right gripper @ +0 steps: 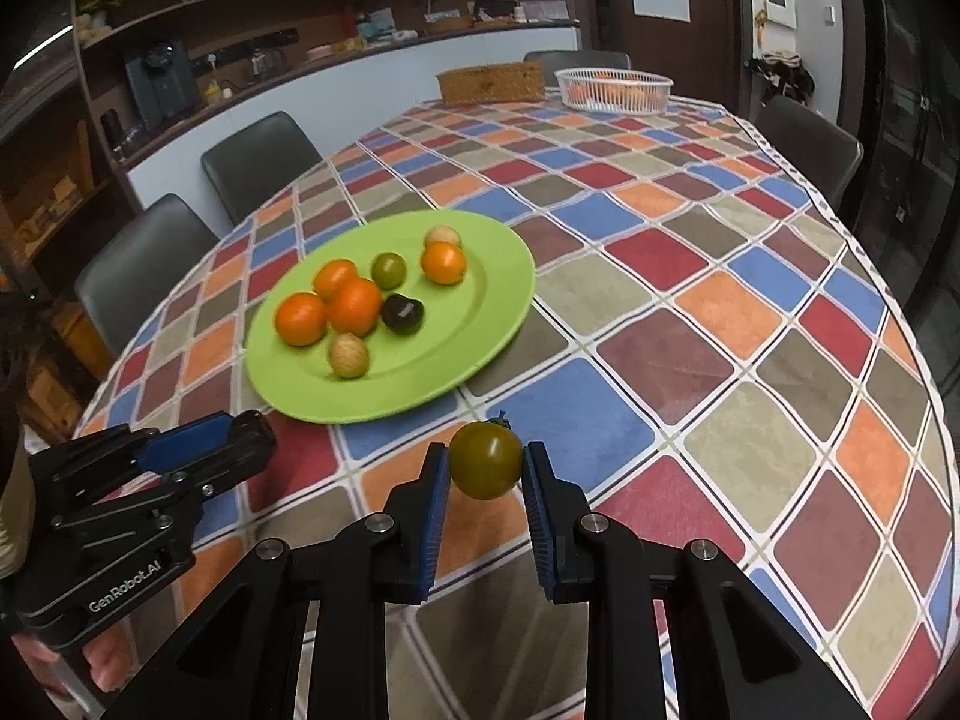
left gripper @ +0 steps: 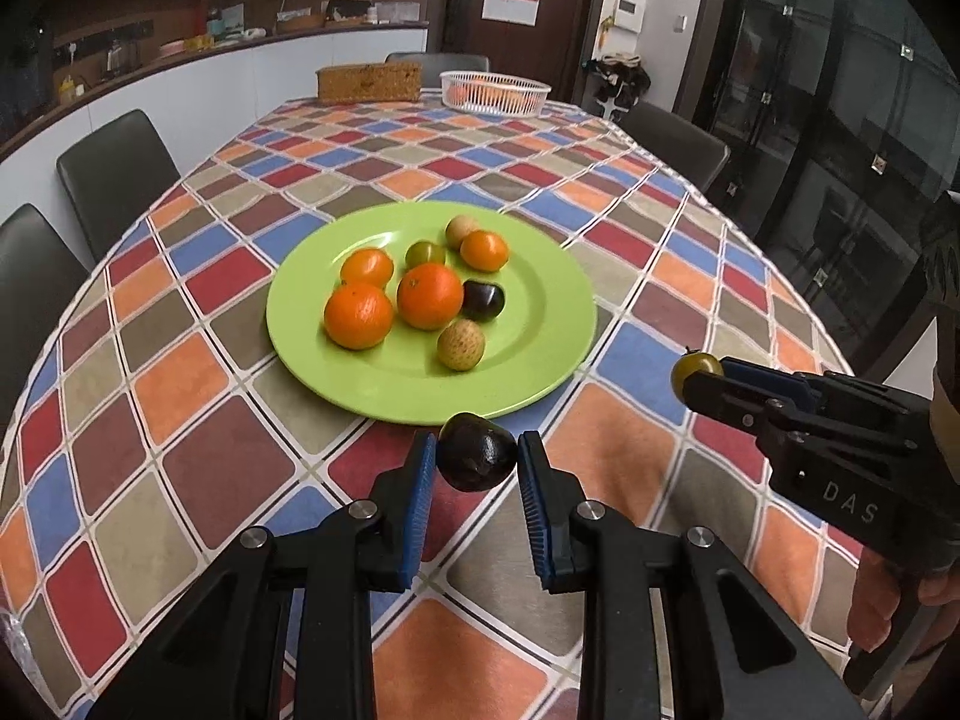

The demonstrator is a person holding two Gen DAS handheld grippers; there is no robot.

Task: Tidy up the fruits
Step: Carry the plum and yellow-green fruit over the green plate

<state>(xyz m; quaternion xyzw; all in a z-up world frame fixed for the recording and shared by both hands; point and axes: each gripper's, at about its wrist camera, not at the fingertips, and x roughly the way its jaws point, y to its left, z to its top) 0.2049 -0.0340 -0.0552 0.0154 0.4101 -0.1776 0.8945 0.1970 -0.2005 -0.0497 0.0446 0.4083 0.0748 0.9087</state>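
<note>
My left gripper (left gripper: 477, 459) is shut on a dark purple fruit (left gripper: 477, 451), lifted just off the near rim of the green plate (left gripper: 540, 300). My right gripper (right gripper: 485, 462) is shut on a green tomato (right gripper: 486, 461) above the tablecloth, to the right of the plate (right gripper: 498, 276). Each gripper shows in the other's view: the right gripper (left gripper: 696, 375) with its green tomato (left gripper: 696, 367), and the left gripper (right gripper: 252, 426), whose fruit is hidden. On the plate lie several oranges (left gripper: 358, 315), two pale brown fruits (left gripper: 461, 344), a green tomato (left gripper: 425, 253) and a dark fruit (left gripper: 483, 300).
A chequered tablecloth (left gripper: 630, 210) covers the long table. At the far end stand a white basket (left gripper: 495, 91) with orange fruit and a woven box (left gripper: 369, 81). Dark chairs (left gripper: 114, 174) line the left side, another chair (left gripper: 678, 141) the right. A hand (left gripper: 882, 606) holds the right gripper.
</note>
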